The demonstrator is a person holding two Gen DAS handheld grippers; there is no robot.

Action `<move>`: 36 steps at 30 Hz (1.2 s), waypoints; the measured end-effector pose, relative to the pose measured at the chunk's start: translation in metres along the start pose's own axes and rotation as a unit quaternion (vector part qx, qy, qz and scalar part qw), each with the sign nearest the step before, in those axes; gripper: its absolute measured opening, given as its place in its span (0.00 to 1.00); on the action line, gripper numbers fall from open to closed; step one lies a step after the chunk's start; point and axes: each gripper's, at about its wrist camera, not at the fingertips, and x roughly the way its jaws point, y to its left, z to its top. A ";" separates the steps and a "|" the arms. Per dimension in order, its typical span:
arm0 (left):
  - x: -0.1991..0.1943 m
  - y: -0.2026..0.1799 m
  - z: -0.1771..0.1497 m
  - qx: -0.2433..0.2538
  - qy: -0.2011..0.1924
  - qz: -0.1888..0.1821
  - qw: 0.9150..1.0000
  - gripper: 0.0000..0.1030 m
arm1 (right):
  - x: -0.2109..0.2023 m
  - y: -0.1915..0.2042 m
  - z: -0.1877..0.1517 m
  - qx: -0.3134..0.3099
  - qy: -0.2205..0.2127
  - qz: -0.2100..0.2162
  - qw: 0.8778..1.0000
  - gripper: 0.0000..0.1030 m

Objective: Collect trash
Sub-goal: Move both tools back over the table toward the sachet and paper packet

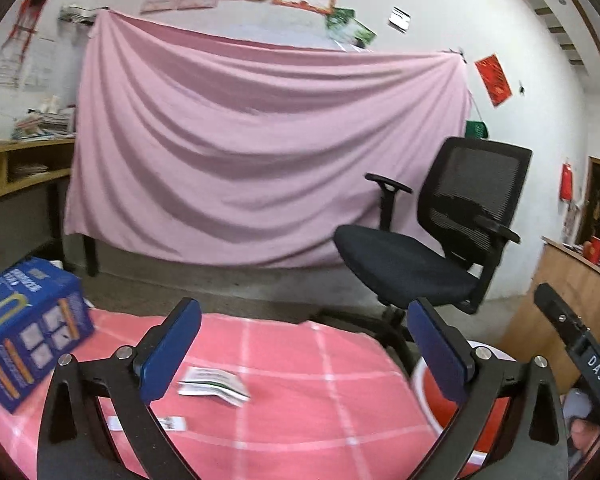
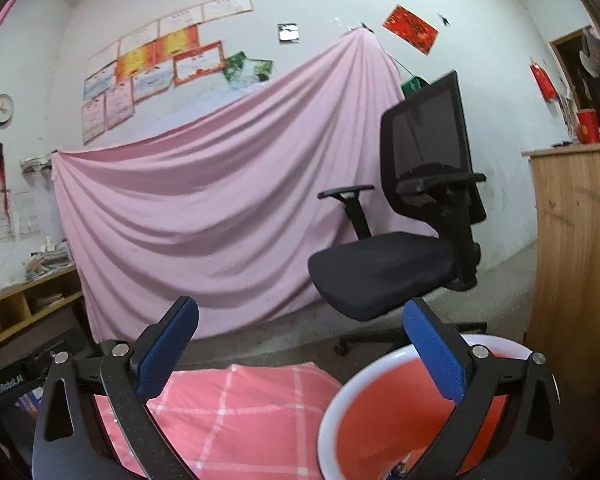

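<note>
A crumpled white wrapper [image 1: 214, 385] with green print lies on the pink checked tablecloth [image 1: 300, 412], between and just beyond my open, empty left gripper [image 1: 304, 350]. A small white paper strip [image 1: 168, 424] lies nearer, partly behind the left finger. A red bucket with a white rim [image 2: 384, 412] stands off the table's right end; it also shows in the left wrist view [image 1: 440, 400]. My right gripper [image 2: 302, 346] is open and empty above the bucket's left rim. The right gripper body shows in the left wrist view [image 1: 576, 344].
A blue carton [image 1: 28, 328] stands on the table's left. A black office chair [image 1: 432, 240] stands beyond the table, also in the right wrist view [image 2: 400, 256]. A pink sheet [image 1: 252, 160] hangs on the wall. A wooden cabinet [image 2: 576, 260] is at right.
</note>
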 end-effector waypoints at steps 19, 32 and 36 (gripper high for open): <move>-0.042 0.076 -0.018 0.018 -0.060 0.081 0.995 0.98 | -0.001 0.085 -0.021 -0.081 -0.050 0.079 0.992 1.00; -0.042 0.125 -0.043 0.046 0.001 0.097 0.994 0.98 | 0.014 0.135 -0.056 -0.169 -0.008 0.138 0.976 1.00; -0.029 0.132 -0.053 0.056 0.060 0.089 0.993 0.98 | 0.029 0.146 -0.068 -0.194 0.041 0.141 0.970 1.00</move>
